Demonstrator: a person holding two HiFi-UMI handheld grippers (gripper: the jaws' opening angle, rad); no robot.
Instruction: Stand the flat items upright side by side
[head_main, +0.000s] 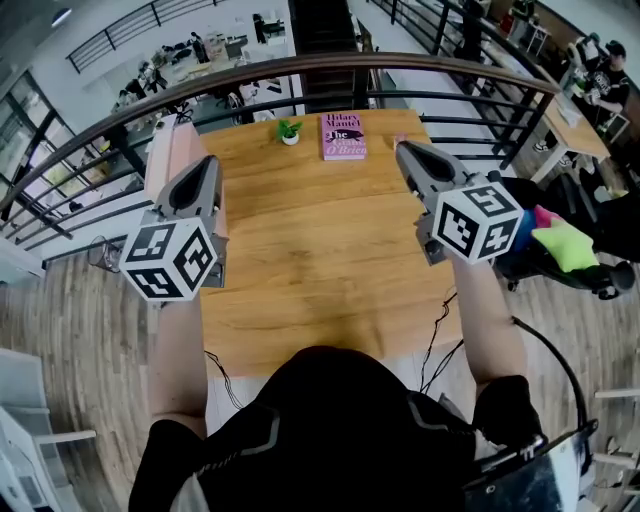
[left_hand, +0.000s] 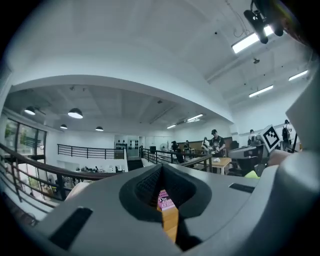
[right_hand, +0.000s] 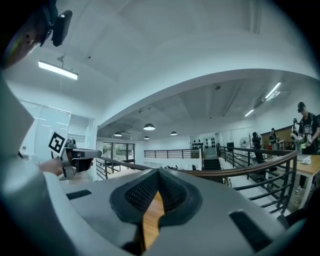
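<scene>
A pink book (head_main: 343, 136) lies flat, cover up, at the far edge of the wooden table (head_main: 320, 270). My left gripper (head_main: 207, 163) hovers over the table's left side, pointing away from me, with its jaws shut on nothing. Opposite it, over the right side, my right gripper (head_main: 404, 151) is also shut and empty. Both are well short of the book. In the left gripper view the closed fingertips (left_hand: 162, 168) leave a slit through which the book (left_hand: 165, 201) shows. The right gripper view's closed jaws (right_hand: 159, 173) show only a strip of table.
A small potted plant (head_main: 289, 131) stands left of the book. A curved railing (head_main: 300, 66) runs behind the table's far edge. A pale pinkish panel (head_main: 168, 150) lies along the left edge. A chair with green and pink items (head_main: 562, 245) is on the right. Cables (head_main: 435, 345) hang off the near edge.
</scene>
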